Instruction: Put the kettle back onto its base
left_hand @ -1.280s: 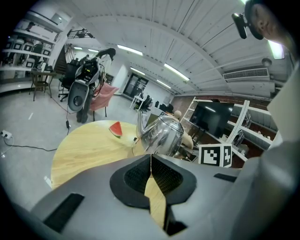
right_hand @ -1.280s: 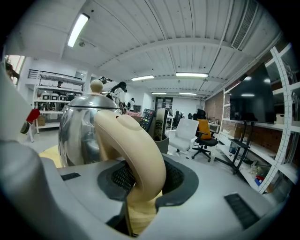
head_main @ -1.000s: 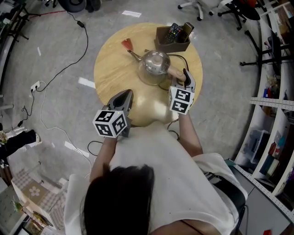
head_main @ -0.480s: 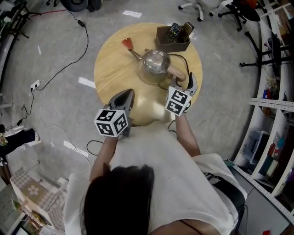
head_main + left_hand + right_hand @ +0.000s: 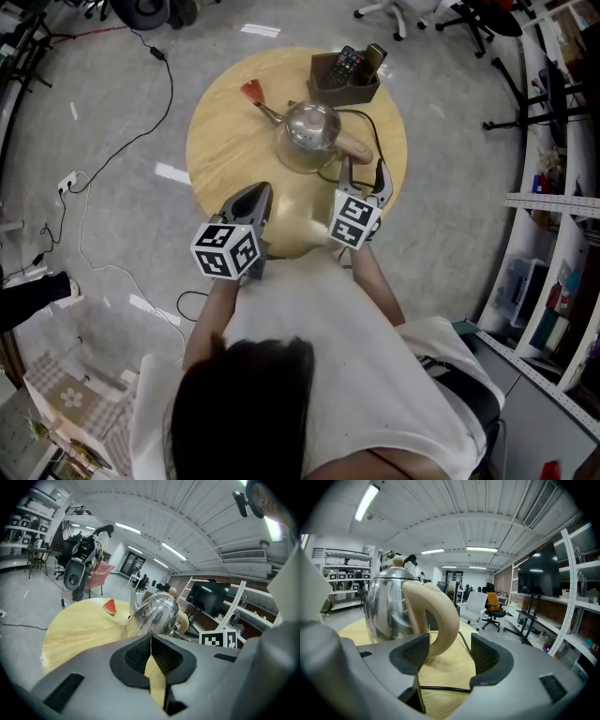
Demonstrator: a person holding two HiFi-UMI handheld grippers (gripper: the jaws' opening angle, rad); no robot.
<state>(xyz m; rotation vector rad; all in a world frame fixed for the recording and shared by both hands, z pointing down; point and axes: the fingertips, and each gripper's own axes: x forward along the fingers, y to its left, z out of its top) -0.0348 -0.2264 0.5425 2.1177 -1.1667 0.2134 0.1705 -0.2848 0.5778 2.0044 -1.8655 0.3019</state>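
Now that the right hand-held gripper (image 5: 363, 171) has just sprung its jaws wide and backed off toward the table (image 5: 220, 141) edge, the kettle (image 5: 307, 133) stands on its own mid-table, cord (image 5: 364, 122) trailing. Its handle (image 5: 440, 616) sits just ahead of the pads, nothing pinched. Left hand-held gripper (image 5: 255, 193) is clenched on nothing, parked near the rim. Kettle looks seated on its base, which is mostly hidden; task likely done.
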